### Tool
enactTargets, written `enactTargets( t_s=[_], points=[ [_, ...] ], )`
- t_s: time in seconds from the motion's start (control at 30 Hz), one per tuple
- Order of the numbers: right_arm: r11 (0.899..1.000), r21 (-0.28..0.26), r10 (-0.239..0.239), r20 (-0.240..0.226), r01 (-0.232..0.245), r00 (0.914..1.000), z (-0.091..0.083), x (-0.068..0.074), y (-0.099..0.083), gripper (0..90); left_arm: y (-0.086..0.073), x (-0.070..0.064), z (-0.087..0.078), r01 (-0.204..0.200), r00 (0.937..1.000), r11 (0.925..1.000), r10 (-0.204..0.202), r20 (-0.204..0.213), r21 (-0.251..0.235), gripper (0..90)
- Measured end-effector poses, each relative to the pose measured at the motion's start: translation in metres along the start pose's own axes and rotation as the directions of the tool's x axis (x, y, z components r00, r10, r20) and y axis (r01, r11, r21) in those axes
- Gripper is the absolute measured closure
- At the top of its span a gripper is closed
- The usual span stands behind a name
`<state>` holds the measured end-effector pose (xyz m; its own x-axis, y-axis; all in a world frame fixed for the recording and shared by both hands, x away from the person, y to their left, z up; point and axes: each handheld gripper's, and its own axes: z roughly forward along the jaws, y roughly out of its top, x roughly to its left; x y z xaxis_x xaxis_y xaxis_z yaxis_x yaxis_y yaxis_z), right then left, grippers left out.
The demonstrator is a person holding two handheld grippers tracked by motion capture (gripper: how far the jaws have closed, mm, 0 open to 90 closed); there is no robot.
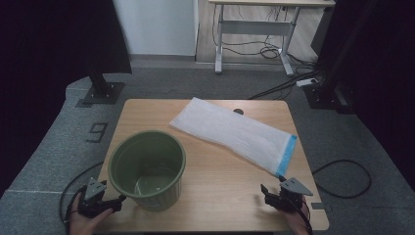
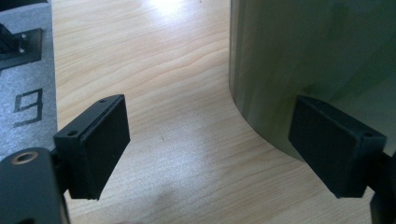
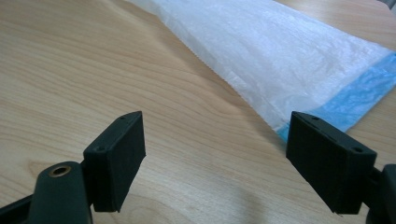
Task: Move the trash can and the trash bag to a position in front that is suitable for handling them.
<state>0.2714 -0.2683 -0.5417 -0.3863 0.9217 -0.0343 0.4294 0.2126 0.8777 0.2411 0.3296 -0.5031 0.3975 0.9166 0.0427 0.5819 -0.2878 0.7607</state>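
Both grippers sit at the near edge of the table [image 1: 210, 105] with jaws spread wide and nothing between them. Our left gripper [image 1: 113, 202] hovers just beside the base of the green bin [image 1: 147, 169], which stands upright on the near left of the tabletop; in the left gripper view one pad [image 2: 334, 151] already overlaps the bin's curved wall [image 2: 308, 60], though we cannot tell if it touches. Our right gripper [image 1: 270, 194] points at the blue-edged end of the white bag [image 1: 235, 133], which lies flat and folded across the middle and far right of the table.

We judge the work to be lining the bin with the bag, and several things could spoil it. The bag lies flush on the wood, so a pad may skid over the thin film and pinch nothing, or catch a single layer. The bin looks light and empty: a nudge from the left pad could slide or tip it towards the table edge. Its round wall also offers a poor hold low down.
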Motion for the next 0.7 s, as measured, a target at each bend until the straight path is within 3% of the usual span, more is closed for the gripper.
enactTargets(
  t_s=[0.13, 0.2, 0.23, 0.27, 0.3, 0.37, 0.4, 0.43, 0.5, 0.53, 0.57, 0.6, 0.63, 0.67, 0.7],
  points=[
    [1.0, -0.007, 0.029, 0.032, -0.028, 0.9991, -0.008, -0.005, -0.004, 21.1, -0.002, 0.0, -0.01, 0.013, 0.9996, 0.9996, -0.012, 0.027, -0.027, 12.5],
    [0.998, -0.031, 0.047, 0.048, -0.046, 0.9977, -0.015, -0.008, -0.005, 21.9, -0.002, 0.001, -0.017, -0.01, 0.9991, 0.9993, 0.011, 0.041, -0.037, 12.7],
    [0.998, -0.031, 0.047, 0.048, -0.046, 0.9977, -0.015, -0.008, -0.005, 21.9, -0.001, 0.0, -0.02, -0.019, 0.9981, 0.9988, 0.021, 0.058, -0.046, 12.7],
    [0.997, -0.045, 0.067, 0.058, -0.065, 0.996, -0.018, -0.012, -0.005, 22.1, 0.0, -0.002, -0.027, -0.051, 0.994, 0.9969, 0.057, 0.093, -0.059, 13.9],
    [0.997, -0.045, 0.067, 0.058, -0.065, 0.996, -0.018, -0.012, -0.005, 22.1, 0.0, -0.002, -0.027, -0.051, 0.994, 0.9969, 0.057, 0.093, -0.059, 14.2],
    [0.995, -0.04, 0.092, 0.064, -0.09, 0.9937, -0.019, -0.015, -0.006, 22.6, 0.001, -0.006, -0.034, -0.107, 0.9812, 0.9915, 0.118, 0.153, -0.074, 14.4],
    [0.995, -0.034, 0.098, 0.069, -0.096, 0.9928, -0.018, -0.016, -0.007, 23.1, 0.003, -0.012, -0.038, -0.147, 0.9679, 0.9858, 0.16, 0.193, -0.08, 14.4],
    [0.995, -0.034, 0.098, 0.069, -0.096, 0.9928, -0.018, -0.016, -0.007, 23.1, 0.003, -0.012, -0.038, -0.147, 0.9679, 0.9858, 0.16, 0.193, -0.08, 14.4],
    [0.994, -0.015, 0.109, 0.084, -0.109, 0.9904, -0.017, -0.016, -0.007, 23.3, 0.009, -0.023, -0.038, -0.192, 0.9348, 0.9741, 0.219, 0.28, -0.119, 14.3],
    [0.994, -0.015, 0.114, 0.082, -0.113, 0.9902, -0.016, -0.016, -0.007, 23.3, 0.012, -0.027, -0.036, -0.2, 0.9241, 0.9695, 0.234, 0.302, -0.142, 14.3],
    [0.993, -0.016, 0.114, 0.08, -0.113, 0.9902, -0.016, -0.016, -0.007, 23.3, 0.015, -0.031, -0.034, -0.197, 0.9198, 0.968, 0.237, 0.312, -0.156, 14.4],
    [0.993, -0.016, 0.114, 0.08, -0.113, 0.9902, -0.016, -0.016, -0.007, 23.3, 0.015, -0.031, -0.034, -0.197, 0.9198, 0.968, 0.237, 0.312, -0.156, 10.4],
    [0.993, -0.018, 0.114, 0.077, -0.113, 0.9904, -0.016, -0.015, -0.006, 23.3, 0.021, -0.041, -0.026, -0.207, 0.9149, 0.9645, 0.25, 0.317, -0.164, 12.1],
    [0.993, -0.018, 0.114, 0.077, -0.113, 0.9904, -0.016, -0.015, -0.006, 23.3, 0.021, -0.041, -0.026, -0.207, 0.9149, 0.9645, 0.25, 0.317, -0.164, 14.5],
    [0.993, -0.018, 0.114, 0.075, -0.113, 0.9907, -0.016, -0.014, -0.006, 23.3, 0.024, -0.046, -0.021, -0.21, 0.9032, 0.9625, 0.258, 0.343, -0.171, 14.5]
  ],
)
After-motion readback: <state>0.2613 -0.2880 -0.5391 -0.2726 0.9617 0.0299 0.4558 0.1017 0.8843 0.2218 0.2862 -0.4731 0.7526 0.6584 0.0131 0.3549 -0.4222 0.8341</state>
